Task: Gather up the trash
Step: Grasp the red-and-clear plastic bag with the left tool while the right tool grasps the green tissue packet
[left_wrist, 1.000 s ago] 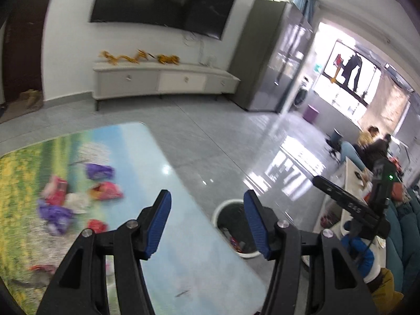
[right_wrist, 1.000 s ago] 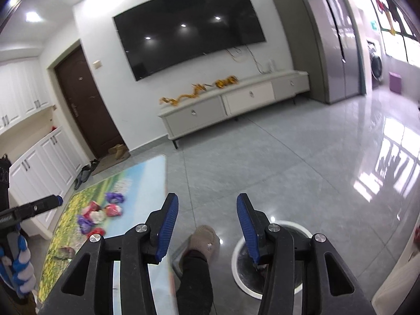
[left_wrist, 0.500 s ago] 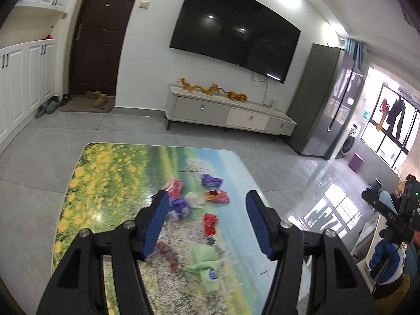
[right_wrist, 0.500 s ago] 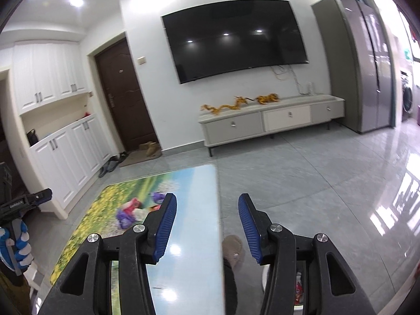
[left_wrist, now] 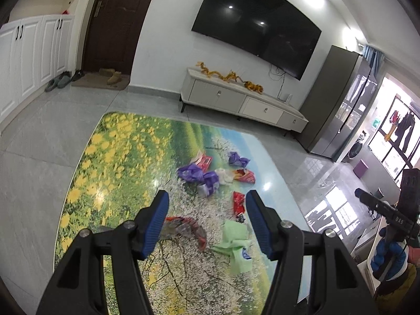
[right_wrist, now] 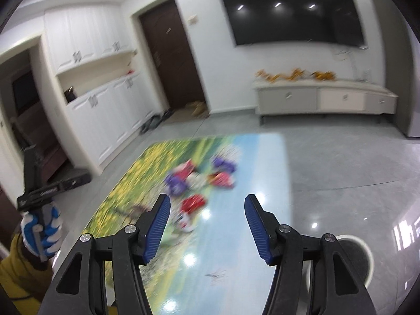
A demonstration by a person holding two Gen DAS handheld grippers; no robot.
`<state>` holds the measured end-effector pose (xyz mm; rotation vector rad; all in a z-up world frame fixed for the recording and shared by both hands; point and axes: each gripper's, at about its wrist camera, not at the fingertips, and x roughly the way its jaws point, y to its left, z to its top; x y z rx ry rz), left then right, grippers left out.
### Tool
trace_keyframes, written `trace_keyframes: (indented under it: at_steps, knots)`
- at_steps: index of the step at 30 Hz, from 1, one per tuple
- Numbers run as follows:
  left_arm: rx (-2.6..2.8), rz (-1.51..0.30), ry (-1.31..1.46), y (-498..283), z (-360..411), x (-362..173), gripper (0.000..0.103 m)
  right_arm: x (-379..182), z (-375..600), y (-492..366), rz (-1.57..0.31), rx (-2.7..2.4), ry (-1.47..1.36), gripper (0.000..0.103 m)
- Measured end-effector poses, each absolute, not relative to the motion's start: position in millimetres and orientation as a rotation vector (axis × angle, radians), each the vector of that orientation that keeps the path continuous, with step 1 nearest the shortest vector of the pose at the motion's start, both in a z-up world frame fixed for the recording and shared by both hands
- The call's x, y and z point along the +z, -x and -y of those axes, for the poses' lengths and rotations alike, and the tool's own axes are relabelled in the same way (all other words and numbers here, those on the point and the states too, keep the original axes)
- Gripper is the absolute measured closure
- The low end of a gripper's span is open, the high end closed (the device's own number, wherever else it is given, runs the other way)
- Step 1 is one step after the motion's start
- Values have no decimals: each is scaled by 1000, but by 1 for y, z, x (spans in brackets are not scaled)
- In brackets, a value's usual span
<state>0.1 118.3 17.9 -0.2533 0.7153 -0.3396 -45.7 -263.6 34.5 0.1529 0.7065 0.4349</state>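
Several pieces of trash lie on a low table (left_wrist: 118,162) with a flower-meadow print: purple wrappers (left_wrist: 199,176), a red packet (left_wrist: 238,202), a green wrapper (left_wrist: 236,244) and a crumpled red-grey wrapper (left_wrist: 183,227). My left gripper (left_wrist: 207,220) is open and empty above the near trash. My right gripper (right_wrist: 207,223) is open and empty over the same table (right_wrist: 236,249); its view is blurred, with the red packet (right_wrist: 193,202) between its fingers. A white-rimmed trash bin (right_wrist: 354,257) stands on the floor at the table's right.
Grey tiled floor (left_wrist: 39,136) surrounds the table. A white TV cabinet (left_wrist: 236,102) and a wall TV (left_wrist: 257,23) are behind it. White cupboards (right_wrist: 99,110) and a dark door (right_wrist: 170,57) lie to the left, a grey fridge (left_wrist: 338,99) to the right.
Both grippers have swung left from the bin and floor toward the table and its trash. The left now looks down on the wrappers from closer. Both stay open.
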Motion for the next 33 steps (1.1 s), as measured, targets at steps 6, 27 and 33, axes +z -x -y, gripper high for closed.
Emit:
trace_keyframes:
  at_steps: [6, 27, 33]
  knots:
    - [-334, -791, 289, -21, -128, -21, 44, -5, 209, 18, -852, 602, -121, 43]
    - [-366, -944, 200, -76, -113, -104, 44, -109, 119, -29, -1158, 775, 9, 39]
    - [-402, -961, 132, -80, -98, -113, 44, -114, 108, -33, -1174, 815, 21, 37]
